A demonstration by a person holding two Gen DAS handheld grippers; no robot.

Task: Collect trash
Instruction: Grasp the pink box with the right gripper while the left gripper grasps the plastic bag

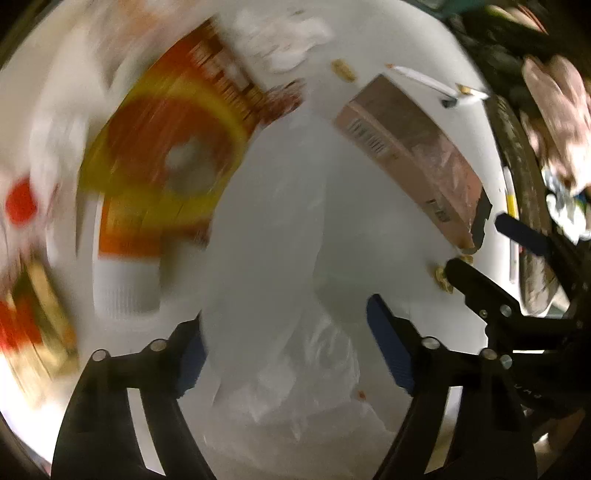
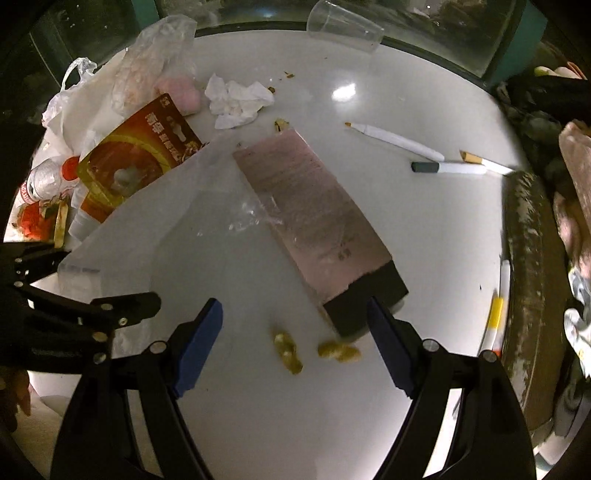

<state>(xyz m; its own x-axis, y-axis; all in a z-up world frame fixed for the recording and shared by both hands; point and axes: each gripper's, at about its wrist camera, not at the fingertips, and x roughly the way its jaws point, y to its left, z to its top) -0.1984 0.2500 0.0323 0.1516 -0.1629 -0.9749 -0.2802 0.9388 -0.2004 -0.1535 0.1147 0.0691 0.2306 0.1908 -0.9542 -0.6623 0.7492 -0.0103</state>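
Clear plastic bag (image 1: 280, 295) between wide left claw (image 1: 286, 354) (pads apart), right claw (image 2: 295, 343) wide over crumbs (image 2: 288, 350)

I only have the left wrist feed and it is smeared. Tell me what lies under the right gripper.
Observer: Two yellowish food scraps lie on the white table, between the open fingers of the right gripper.
Operator: Report what is at the table's far edge.
Observer: A clear plastic cup lies on its side there.
Operator: Name the blurred red thing on my left.
Observer: A crushed bottle with a red cap, beside the orange card packaging.
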